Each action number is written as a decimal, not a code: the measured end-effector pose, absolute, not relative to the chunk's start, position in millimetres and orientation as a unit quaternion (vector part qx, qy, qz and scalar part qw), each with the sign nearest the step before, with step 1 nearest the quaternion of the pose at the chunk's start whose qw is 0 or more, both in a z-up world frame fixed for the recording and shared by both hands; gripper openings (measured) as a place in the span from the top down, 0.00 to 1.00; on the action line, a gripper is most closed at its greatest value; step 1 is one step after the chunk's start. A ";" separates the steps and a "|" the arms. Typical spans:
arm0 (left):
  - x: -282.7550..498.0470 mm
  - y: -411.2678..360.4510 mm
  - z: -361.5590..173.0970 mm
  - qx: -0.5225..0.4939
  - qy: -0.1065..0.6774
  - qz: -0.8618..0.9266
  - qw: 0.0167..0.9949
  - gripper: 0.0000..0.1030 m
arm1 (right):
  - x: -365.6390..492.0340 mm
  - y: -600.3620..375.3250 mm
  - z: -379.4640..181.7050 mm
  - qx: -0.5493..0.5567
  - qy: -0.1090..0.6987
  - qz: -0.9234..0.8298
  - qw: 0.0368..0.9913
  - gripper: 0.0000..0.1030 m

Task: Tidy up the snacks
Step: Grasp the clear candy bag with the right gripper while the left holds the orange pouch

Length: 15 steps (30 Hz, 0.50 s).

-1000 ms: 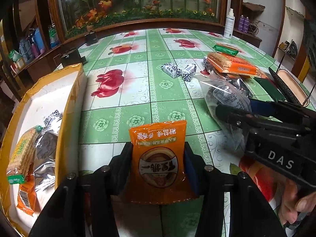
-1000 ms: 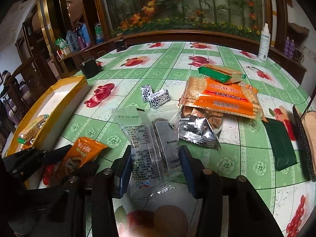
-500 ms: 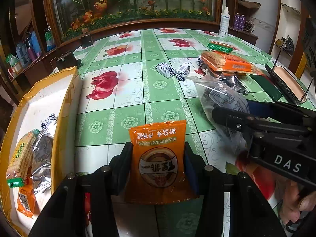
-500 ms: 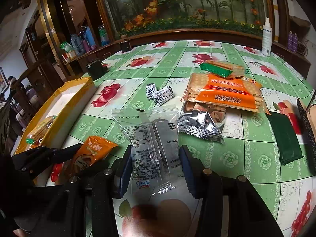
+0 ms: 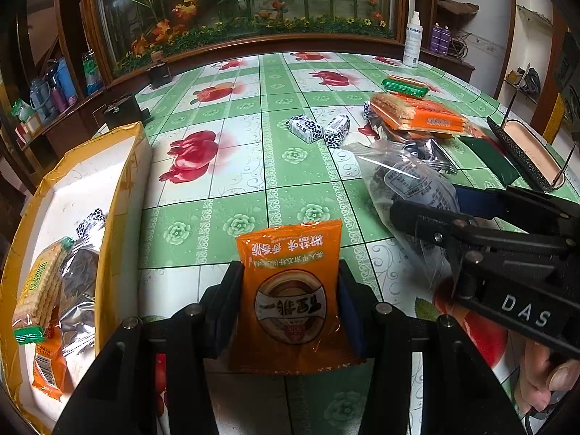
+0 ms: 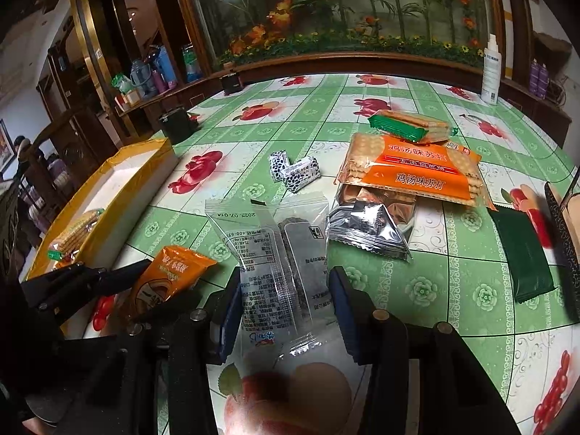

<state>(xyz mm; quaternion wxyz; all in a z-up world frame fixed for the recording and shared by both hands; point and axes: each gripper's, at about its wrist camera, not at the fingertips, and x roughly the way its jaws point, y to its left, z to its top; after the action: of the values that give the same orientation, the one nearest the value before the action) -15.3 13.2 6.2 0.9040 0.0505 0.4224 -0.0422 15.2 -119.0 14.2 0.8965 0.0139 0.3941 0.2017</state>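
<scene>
The left gripper (image 5: 290, 304) has its fingers (image 5: 226, 304) closed on an orange snack packet (image 5: 290, 301), pads pressed against both of its long edges; the packet stands up between them with a round brown emblem and Chinese print on its face. The right gripper (image 6: 284, 311) pinches a clear plastic snack bag (image 6: 279, 264) the same way; the bag holds something dark and carries a printed label and the date "2025.07.01A". In the left view the right gripper's body reads "DAS", with a hand (image 5: 543, 373) behind it.

Both are held just above a table (image 5: 253, 166) covered in a green-and-white chequered cloth printed with red fruit. At its left edge sits a yellow-rimmed white tray (image 5: 119, 181) already holding a biscuit pack, a silver foil bag, an orange packet and a black-and-white candy. Loose on the cloth: two black-and-white wrapped candies (image 6: 295, 172) near the middle, an orange soda-cracker pack (image 6: 409, 170) lettered 鸡汤味苏打 with a green-ended biscuit pack (image 6: 409, 127) on top, a silver foil bag (image 6: 369, 226) just in front of the pile, and a dark green wrapper (image 6: 522, 253) to the right.

Behind the table runs a wood-framed glass case of artificial flowers and bamboo, with a white spray bottle (image 6: 491, 72) at its right end and bottles on a shelf to the left.

Compared with a second ago, both packets sit in the same grip and nothing on the cloth has shifted.
</scene>
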 end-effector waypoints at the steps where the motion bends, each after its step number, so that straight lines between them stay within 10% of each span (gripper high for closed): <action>1: -15.5 13.5 6.3 0.050 0.423 -0.042 0.904 0.53 | 15.2 -118.3 14.3 0.014 0.394 0.200 0.897 0.51; 15: -30.2 33.1 20.7 -0.002 0.378 -0.038 0.925 0.54 | 14.0 -112.5 31.3 0.041 0.358 0.174 0.917 0.54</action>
<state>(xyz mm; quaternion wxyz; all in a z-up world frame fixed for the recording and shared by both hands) -30.2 33.1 20.7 0.9251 -0.0024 0.3779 -0.0385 14.0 -112.5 31.3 0.9165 0.0413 0.3580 0.1736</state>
